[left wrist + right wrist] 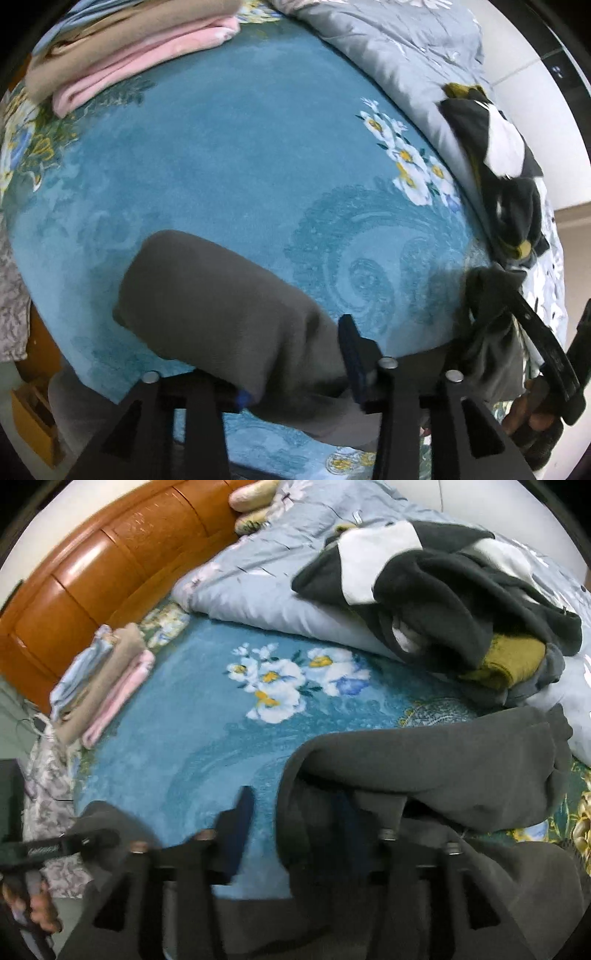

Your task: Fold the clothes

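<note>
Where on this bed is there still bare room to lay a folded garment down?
The widest bare patch is the blue blanket, between the folded stack near the headboard and the white flower print. It is crowded along the grey quilt, where unfolded clothes pile up, and nearest the cameras, where the grey garment lies.

A bedroom in a home.

Shown by a bed spread with a teal floral blanket (192, 746), backed by a glossy orange-brown wooden headboard (92, 590). Just in front of the headboard, a folded stack of pink, tan and pale blue clothes (107, 686); farther along it, a rumpled grey-blue floral quilt (258, 590) topped by a loose heap of dark, white and mustard garments (443, 602). At the headboard's far end, pillows (251, 498) wedged against the wood.
</note>
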Demonstrator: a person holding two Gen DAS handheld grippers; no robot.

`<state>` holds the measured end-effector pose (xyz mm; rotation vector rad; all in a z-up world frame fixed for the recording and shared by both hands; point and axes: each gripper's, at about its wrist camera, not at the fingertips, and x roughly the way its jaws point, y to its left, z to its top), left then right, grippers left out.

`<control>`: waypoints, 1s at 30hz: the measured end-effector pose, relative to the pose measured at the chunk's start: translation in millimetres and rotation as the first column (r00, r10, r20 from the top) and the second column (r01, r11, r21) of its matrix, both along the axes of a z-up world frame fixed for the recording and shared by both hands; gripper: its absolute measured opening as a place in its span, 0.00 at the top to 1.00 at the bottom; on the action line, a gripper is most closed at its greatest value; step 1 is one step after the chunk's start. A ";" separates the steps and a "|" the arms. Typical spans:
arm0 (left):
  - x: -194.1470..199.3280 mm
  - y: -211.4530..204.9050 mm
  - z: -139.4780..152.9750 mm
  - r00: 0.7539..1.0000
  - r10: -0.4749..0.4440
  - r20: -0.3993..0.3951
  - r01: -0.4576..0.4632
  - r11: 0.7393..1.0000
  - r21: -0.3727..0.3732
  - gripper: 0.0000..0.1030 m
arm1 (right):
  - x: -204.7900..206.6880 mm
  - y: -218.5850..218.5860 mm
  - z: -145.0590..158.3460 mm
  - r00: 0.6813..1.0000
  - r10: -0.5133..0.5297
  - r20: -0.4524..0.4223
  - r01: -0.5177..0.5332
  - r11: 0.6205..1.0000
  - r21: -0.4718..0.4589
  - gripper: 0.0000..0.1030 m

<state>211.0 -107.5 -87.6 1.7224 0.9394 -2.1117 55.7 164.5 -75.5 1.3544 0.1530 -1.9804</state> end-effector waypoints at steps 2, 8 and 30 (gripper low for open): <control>0.7 2.0 6.4 1.000 -0.027 -0.012 0.027 1.000 0.007 0.48 | 2.5 12.4 8.5 1.000 -0.014 -0.005 0.014 0.999 -0.029 0.38; 11.8 -2.6 15.2 0.999 -0.013 -0.049 0.016 0.998 0.054 0.43 | -21.5 79.3 19.1 0.974 -0.220 0.052 0.225 0.966 -0.128 0.38; 32.0 -35.9 27.0 0.998 0.015 -0.055 -0.017 0.999 -0.043 0.41 | -144.7 102.4 -51.4 0.645 -0.745 0.170 0.716 0.667 0.205 0.49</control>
